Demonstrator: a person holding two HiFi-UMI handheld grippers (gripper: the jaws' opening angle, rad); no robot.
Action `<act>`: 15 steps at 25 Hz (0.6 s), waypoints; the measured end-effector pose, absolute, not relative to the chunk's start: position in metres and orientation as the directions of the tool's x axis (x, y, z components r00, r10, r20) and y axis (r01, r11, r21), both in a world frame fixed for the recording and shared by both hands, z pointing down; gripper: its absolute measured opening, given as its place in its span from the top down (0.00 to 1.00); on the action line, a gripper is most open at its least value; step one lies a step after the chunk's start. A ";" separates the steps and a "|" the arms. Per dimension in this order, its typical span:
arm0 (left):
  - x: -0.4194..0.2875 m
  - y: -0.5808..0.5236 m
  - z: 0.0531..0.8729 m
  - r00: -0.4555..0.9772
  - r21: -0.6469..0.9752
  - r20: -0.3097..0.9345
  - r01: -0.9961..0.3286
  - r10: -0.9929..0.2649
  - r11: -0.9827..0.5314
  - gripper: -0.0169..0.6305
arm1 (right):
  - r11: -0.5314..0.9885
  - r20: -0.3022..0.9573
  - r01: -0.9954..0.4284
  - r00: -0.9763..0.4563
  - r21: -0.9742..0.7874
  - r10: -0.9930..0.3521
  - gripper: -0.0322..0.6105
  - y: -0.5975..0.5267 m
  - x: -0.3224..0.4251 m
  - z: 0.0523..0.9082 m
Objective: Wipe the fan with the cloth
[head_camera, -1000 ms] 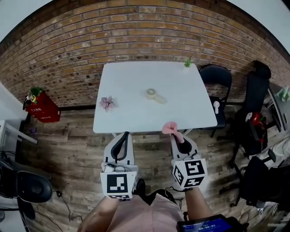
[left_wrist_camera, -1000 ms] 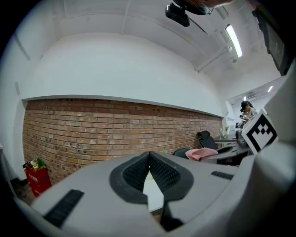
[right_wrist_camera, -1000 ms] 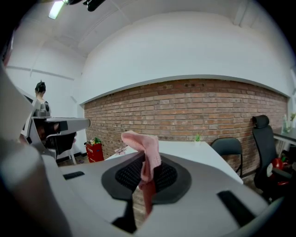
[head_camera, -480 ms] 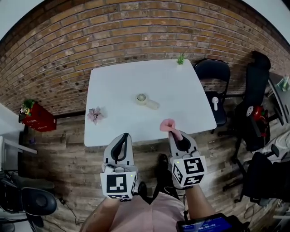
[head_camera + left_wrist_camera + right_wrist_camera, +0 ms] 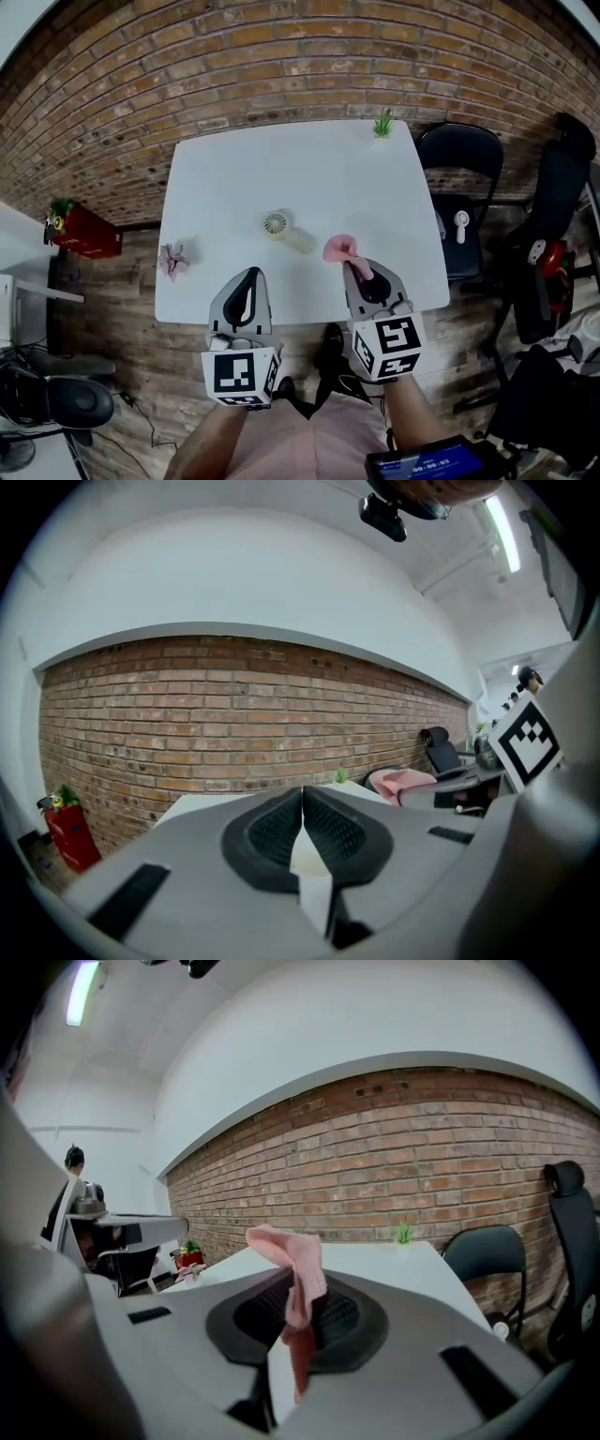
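A small cream hand-held fan (image 5: 275, 223) lies flat near the middle of the white table (image 5: 225, 169), its handle pointing to the lower right. My right gripper (image 5: 352, 267) is shut on a pink cloth (image 5: 339, 248), which hangs over the table's near edge, just right of the fan's handle. In the right gripper view the cloth (image 5: 292, 1269) stands up, pinched between the dark pads (image 5: 267, 1309). My left gripper (image 5: 249, 278) is shut and holds nothing, at the near table edge in front of the fan. Its pads (image 5: 272, 832) meet with nothing between them.
A crumpled pink thing (image 5: 172, 258) lies near the table's left edge. A small green plant (image 5: 382, 124) stands at the far right corner. A black chair (image 5: 459, 159) stands right of the table, with more chairs beyond. A red box (image 5: 84, 234) sits on the floor at the left, by the brick wall.
Both grippers have moved forward from over the floor to the table's near edge, the right one carrying the pink cloth. The table and fan now appear closer.
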State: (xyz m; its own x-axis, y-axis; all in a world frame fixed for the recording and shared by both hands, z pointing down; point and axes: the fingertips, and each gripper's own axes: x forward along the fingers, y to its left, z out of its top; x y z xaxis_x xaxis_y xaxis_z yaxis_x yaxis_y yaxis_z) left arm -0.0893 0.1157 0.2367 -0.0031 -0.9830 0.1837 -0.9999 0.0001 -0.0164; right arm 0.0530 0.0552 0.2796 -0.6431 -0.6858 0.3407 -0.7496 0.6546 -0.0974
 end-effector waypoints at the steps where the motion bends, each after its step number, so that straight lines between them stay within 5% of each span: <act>1: -0.087 0.106 0.235 -0.022 -0.023 0.185 -1.000 -0.982 0.018 0.95 | 0.665 0.334 -0.740 -0.654 -0.099 -0.679 0.89 0.043 0.055 0.277; 15: -0.093 0.025 0.202 -0.163 -0.049 0.151 -0.986 -0.975 0.157 0.95 | 0.749 0.295 -0.658 -0.733 -0.081 -0.613 0.89 -0.047 0.046 0.249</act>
